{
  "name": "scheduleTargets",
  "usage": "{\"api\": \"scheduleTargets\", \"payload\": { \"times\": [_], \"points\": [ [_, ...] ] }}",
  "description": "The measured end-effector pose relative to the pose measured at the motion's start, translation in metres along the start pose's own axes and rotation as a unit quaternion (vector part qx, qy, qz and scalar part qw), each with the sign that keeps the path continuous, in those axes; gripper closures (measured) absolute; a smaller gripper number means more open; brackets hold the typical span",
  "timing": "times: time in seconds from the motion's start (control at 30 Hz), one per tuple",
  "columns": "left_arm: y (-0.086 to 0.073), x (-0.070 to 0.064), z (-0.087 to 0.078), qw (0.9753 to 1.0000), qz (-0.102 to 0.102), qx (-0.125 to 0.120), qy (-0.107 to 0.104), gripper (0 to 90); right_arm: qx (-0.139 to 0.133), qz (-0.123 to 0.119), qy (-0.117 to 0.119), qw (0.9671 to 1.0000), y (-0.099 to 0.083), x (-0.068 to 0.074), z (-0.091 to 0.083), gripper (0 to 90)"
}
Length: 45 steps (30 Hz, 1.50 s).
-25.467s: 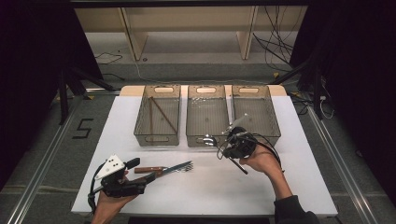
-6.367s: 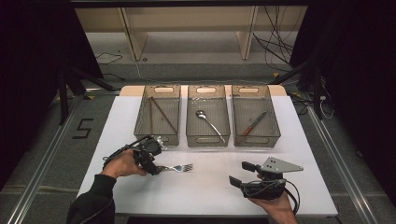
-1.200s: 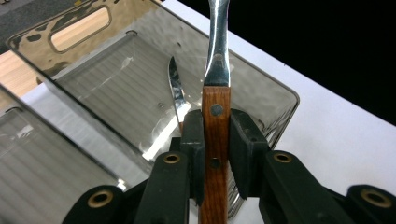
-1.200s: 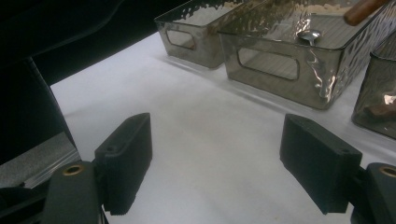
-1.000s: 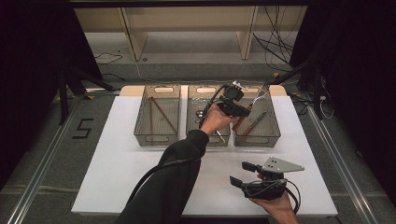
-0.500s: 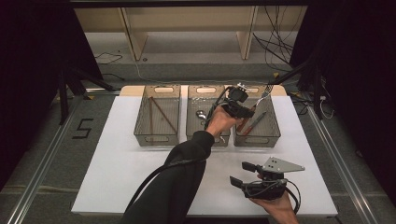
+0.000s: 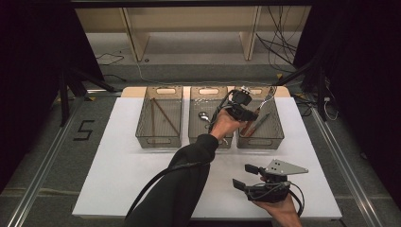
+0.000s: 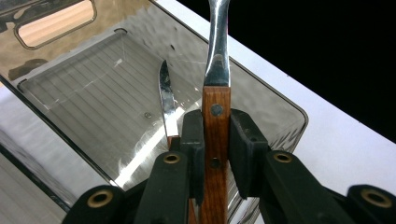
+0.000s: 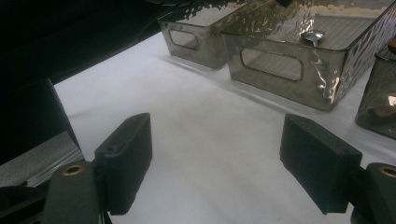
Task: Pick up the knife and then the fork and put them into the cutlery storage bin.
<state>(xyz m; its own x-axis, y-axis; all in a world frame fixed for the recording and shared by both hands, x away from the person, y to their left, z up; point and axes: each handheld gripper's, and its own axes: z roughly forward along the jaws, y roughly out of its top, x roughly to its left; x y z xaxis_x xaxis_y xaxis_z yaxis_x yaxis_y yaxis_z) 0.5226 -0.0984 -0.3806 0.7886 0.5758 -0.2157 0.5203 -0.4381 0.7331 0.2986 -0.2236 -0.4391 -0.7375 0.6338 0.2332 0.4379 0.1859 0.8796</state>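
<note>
Left gripper (image 7: 246,113): I hold it over the right-hand bin, my arm reaching across the table from the near left; its pads (image 8: 194,140) are clamped on the wooden handle of a fork.
Fork (image 8: 216,84): upright in the jaws, wooden handle low, steel neck rising out of the top of the left gripper view; in the high view its tines (image 7: 271,91) stand above the bin's far rim.
Right-hand bin (image 7: 276,137): clear plastic, rightmost of three in a row at the far side of the table; a wooden-handled knife (image 8: 166,100) lies on its ribbed floor, just left of the fork handle in the left gripper view.
Edges: the bin's far right wall runs close beyond the fork, with a strip of white table past it and then the table's edge.
Middle bin (image 9: 280,70): holds a spoon (image 9: 312,36).
Left bin (image 7: 158,116): holds two thin brown sticks.
Right gripper (image 7: 250,177): I hold it low at the near right of the table, jaws wide apart, nothing between them.
Open room: bare white table (image 9: 205,140) lies between the right gripper and the near walls of the bins.
</note>
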Motion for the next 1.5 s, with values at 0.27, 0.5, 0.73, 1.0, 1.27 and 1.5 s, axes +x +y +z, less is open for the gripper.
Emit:
{"api": "scheduleTargets", "payload": {
  "times": [0.27, 0.5, 0.73, 1.0, 1.27, 1.5],
  "points": [
    [-0.004, 0.0, 0.005, 1.0, -0.008, 0.005, 0.003, 76.3, 0.0, 0.001, 0.0, 1.0, 0.0, 0.0, 0.0, 26.0],
    [-0.008, 0.001, 0.011, 0.9998, -0.019, 0.01, 0.007, 75.6, 0.001, 0.001, 0.0, 1.0, 0.0, 0.0, 0.0, 26.0],
    [-0.006, 0.002, 0.01, 0.999, -0.042, 0.014, 0.006, 49.6, 0.001, 0.001, 0.001, 1.0, 0.0, 0.0, 0.0, 26.0],
    [-0.006, 0.005, -0.005, 0.9991, -0.04, 0.013, 0.007, 37.3, 0.002, 0.002, -0.001, 1.0, 0.0, 0.0, 0.0, 26.0],
    [-0.01, 0.012, -0.035, 0.9991, -0.043, -0.006, -0.004, 30.2, 0.003, 0.002, -0.003, 1.0, 0.0, -0.001, 0.001, 26.0],
    [-0.025, 0.018, -0.059, 0.9993, -0.033, -0.017, 0.001, 26.4, 0.002, 0.003, -0.006, 1.0, 0.0, -0.002, 0.001, 25.9]
  ]
}}
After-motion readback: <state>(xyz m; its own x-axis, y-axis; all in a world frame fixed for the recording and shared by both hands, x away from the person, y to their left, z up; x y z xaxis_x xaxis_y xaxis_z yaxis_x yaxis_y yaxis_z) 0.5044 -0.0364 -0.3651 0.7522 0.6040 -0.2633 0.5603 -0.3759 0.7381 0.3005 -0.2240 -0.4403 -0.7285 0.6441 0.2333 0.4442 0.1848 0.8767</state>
